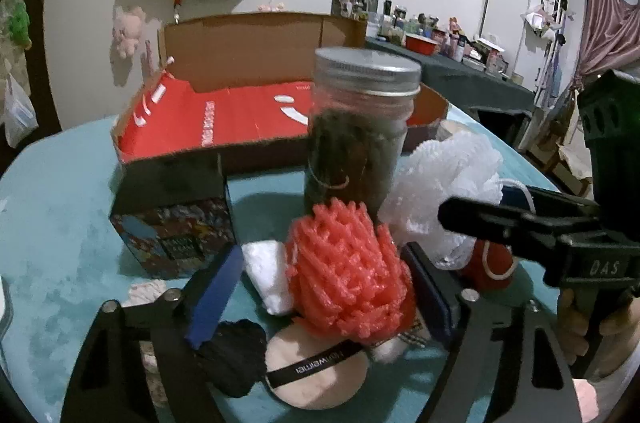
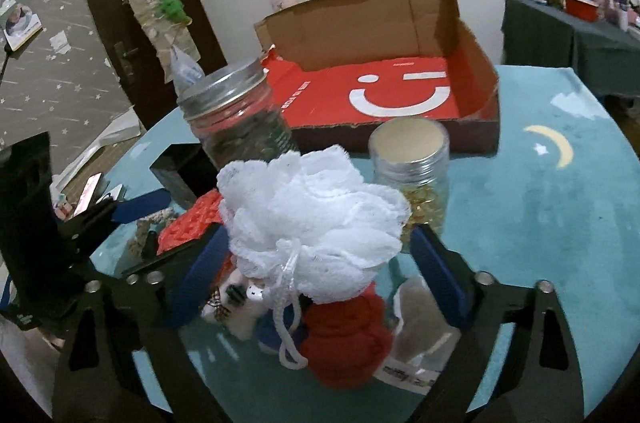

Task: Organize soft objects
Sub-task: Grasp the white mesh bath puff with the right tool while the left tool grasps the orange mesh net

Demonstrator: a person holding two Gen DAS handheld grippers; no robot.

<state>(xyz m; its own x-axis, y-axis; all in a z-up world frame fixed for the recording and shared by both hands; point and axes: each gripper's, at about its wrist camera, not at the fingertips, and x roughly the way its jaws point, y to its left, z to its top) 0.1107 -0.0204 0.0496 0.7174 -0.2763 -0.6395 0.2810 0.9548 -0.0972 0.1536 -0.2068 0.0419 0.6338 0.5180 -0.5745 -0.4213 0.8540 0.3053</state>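
Observation:
My left gripper stands open around a coral foam net, and its left pad is clear of the net. Beneath the net lie a white foam piece, a black soft item and a pink powder puff. My right gripper is open with a white mesh bath puff between its blue pads. Under that puff sit a red knitted ball and a small plush toy. Behind the pile waits an open cardboard box with a red floor.
A tall metal-lidded jar stands right behind the foam net. A smaller jar of golden pieces is beside the bath puff. A printed carton sits left of the pile. The teal table cover spreads to the right.

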